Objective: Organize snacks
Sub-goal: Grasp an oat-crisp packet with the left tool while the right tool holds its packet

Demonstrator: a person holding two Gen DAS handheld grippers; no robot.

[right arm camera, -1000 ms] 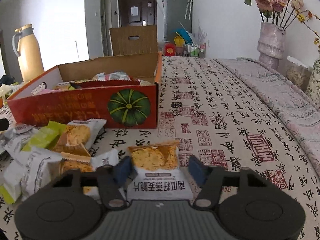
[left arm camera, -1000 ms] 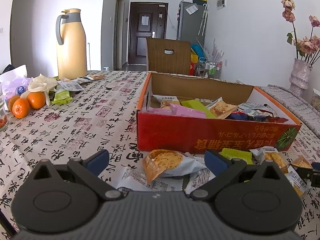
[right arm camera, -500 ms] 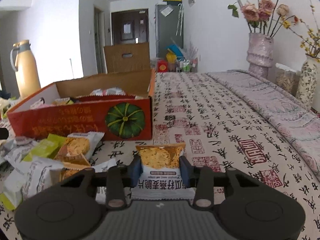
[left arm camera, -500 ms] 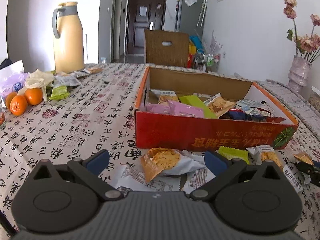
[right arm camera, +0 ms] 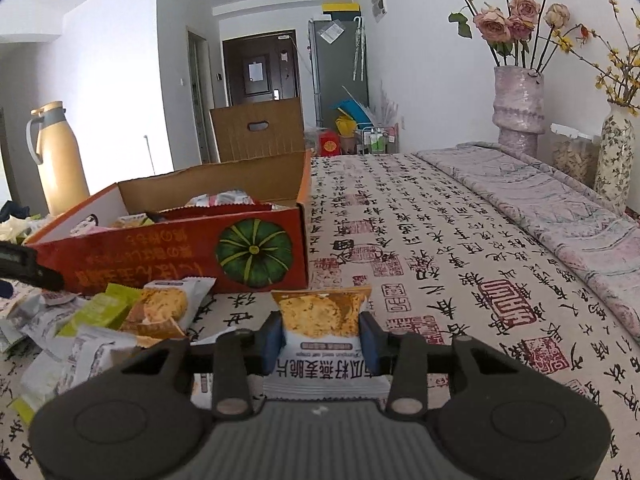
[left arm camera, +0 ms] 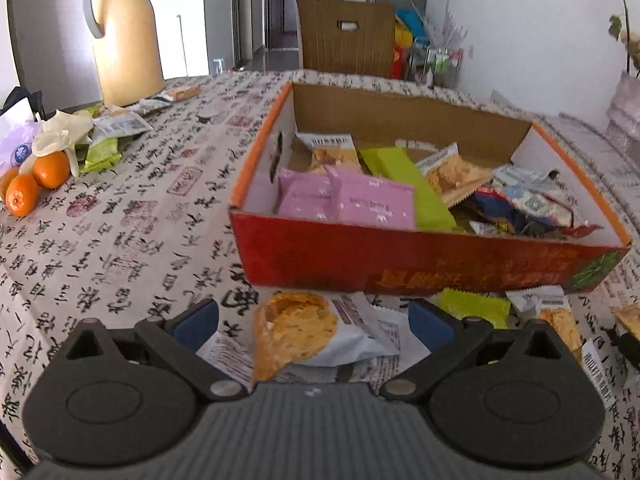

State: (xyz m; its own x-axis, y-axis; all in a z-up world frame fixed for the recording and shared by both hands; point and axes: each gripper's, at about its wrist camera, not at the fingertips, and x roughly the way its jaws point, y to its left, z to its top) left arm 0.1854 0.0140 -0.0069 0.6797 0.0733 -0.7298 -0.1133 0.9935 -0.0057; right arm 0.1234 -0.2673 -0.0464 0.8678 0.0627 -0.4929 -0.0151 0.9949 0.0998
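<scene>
A red cardboard box (left arm camera: 400,256) (right arm camera: 168,256) holding several snack packets stands on the patterned tablecloth. My right gripper (right arm camera: 320,338) is shut on a white cracker packet (right arm camera: 322,320), lifted just in front of the box's right corner. My left gripper (left arm camera: 314,320) hangs open above a white packet with an orange cracker picture (left arm camera: 304,330), which lies between its blue pads without being touched. More loose packets (right arm camera: 120,316) lie in a heap before the box. The tip of the left gripper shows at the left edge of the right wrist view.
A yellow thermos jug (left arm camera: 122,36), oranges (left arm camera: 38,180) and a few packets (left arm camera: 100,148) sit at the table's far left. Two vases of flowers (right arm camera: 518,108) stand at the right by a folded cloth (right arm camera: 540,200). A brown chair back (left arm camera: 346,36) is behind the table.
My right gripper closed on the cracker packet and raised it off the cloth. My left gripper moved forward and tilted down, so the box interior shows more fully.
</scene>
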